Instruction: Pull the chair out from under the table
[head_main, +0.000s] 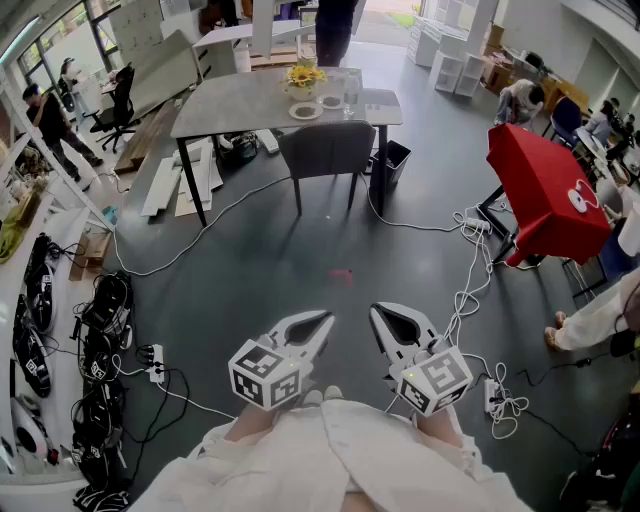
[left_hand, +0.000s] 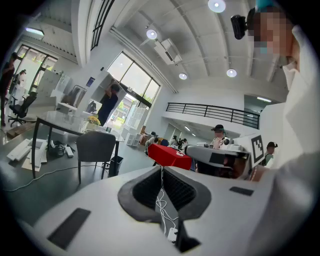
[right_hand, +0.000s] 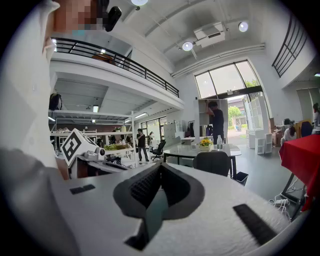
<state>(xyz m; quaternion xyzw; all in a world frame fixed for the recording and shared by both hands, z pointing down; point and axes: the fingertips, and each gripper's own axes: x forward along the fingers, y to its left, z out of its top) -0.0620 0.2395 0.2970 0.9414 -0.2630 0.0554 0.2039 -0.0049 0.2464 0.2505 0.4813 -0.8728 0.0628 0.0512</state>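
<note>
nothing of the job is done yet, as far as the pictures show. the chair stands at the near side of the table, its backrest toward you and its seat pushed in under the tabletop, nearer the table's right leg than its left. you stand well apart from the table, with open dark floor between.

your left gripper and your right gripper are held side by side in front of your body, both aimed toward the table and only slightly downward. in each gripper view the two jaws meet at their tips with nothing between them, so both tongs are closed and empty. neither touches the chair.

on the table, toward its far edge, sit a pot of yellow flowers and two small plates. a black bin stands just beside the table's right leg. white cables trail over the floor from under the table.

by my reading the whole task is left. you have to walk up to the table, open at least one pair of jaws, take the backrest by its top edge and draw the chair toward you until the seat is out from under the tabletop. mind the cables near the table's legs; one could catch a chair leg.
</note>
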